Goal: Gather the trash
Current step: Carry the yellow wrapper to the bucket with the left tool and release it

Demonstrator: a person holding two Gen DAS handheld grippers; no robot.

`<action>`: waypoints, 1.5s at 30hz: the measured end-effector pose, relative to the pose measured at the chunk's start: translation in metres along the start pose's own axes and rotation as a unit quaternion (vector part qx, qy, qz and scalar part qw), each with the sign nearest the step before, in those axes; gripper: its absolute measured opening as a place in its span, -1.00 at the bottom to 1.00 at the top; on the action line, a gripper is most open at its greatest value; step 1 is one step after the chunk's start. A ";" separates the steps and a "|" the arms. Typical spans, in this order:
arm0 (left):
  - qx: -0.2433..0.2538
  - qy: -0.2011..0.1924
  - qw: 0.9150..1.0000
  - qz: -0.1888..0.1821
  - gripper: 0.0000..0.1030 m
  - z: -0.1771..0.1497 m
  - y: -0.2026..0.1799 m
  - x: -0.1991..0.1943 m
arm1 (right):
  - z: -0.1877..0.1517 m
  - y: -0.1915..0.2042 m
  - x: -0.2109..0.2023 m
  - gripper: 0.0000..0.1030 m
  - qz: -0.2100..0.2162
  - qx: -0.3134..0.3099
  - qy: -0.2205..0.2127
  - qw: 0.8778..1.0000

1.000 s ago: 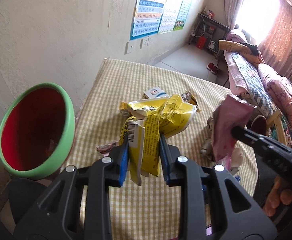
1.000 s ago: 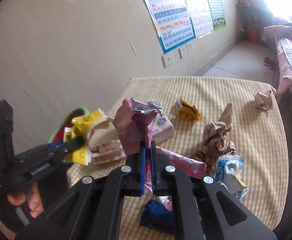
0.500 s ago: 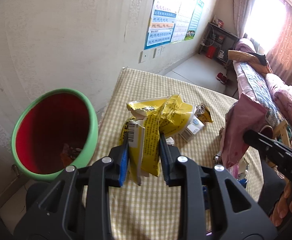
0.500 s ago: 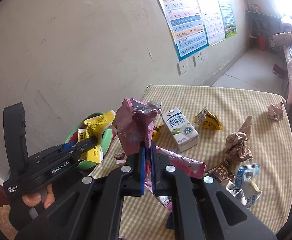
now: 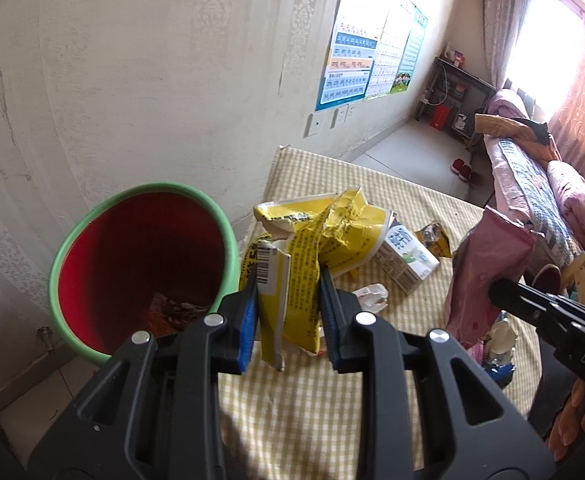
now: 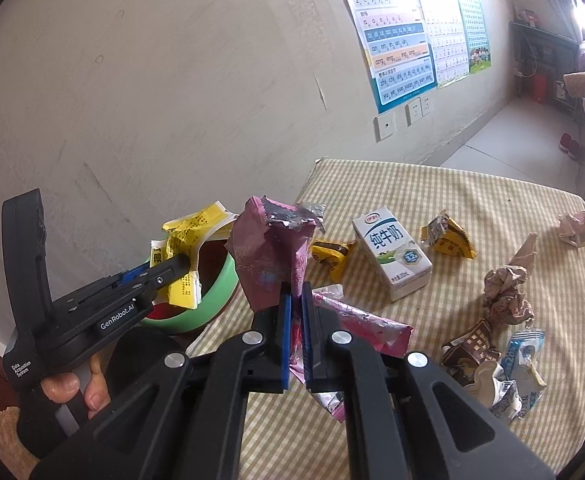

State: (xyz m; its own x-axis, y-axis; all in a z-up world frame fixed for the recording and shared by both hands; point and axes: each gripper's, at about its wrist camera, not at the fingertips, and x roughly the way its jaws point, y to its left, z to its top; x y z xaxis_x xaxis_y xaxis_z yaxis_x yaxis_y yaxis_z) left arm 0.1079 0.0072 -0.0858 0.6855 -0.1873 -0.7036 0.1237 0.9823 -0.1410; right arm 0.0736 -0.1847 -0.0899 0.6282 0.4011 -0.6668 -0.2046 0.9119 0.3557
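Left wrist view: my left gripper [image 5: 288, 300] has its jaws clenched on the yellow wrapper [image 5: 324, 236]; bin [image 5: 144, 272] sits at 9 o'clock, beside the tabletop [image 5: 320, 392].

Right wrist view: right gripper [image 6: 297, 332] jaws clamp the pink wrapper [image 6: 272, 256]; bin [image 6: 216, 292] at 10 o'clock. I'm mid-carry; next I'd get both over the bin, then let go.

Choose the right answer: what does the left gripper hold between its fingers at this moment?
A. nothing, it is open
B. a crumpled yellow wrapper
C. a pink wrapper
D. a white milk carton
B: in the left wrist view, the left gripper is shut on the crumpled yellow wrapper, beside the green-rimmed bin; the pink wrapper is in the right gripper.
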 end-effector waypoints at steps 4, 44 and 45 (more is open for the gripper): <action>-0.007 0.000 1.000 0.007 -0.48 -0.001 0.012 -0.002 | 0.001 0.007 0.007 -0.91 0.004 -0.005 0.005 1.000; -0.085 0.018 0.992 0.088 -0.47 -0.011 0.124 0.004 | 0.014 0.095 0.094 -0.90 0.069 -0.082 0.076 0.991; -0.088 0.019 0.992 0.090 -0.47 -0.012 0.126 0.004 | 0.015 0.097 0.096 -0.90 0.069 -0.083 0.077 0.991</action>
State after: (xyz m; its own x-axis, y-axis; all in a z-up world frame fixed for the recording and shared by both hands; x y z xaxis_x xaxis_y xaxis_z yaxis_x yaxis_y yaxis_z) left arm 0.1180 0.1303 -0.1149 0.6571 -0.0136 -0.7537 -0.1270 0.9836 -0.1284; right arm 0.1257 -0.0590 -0.1095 0.4651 0.5204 -0.7161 -0.4105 0.8435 0.3464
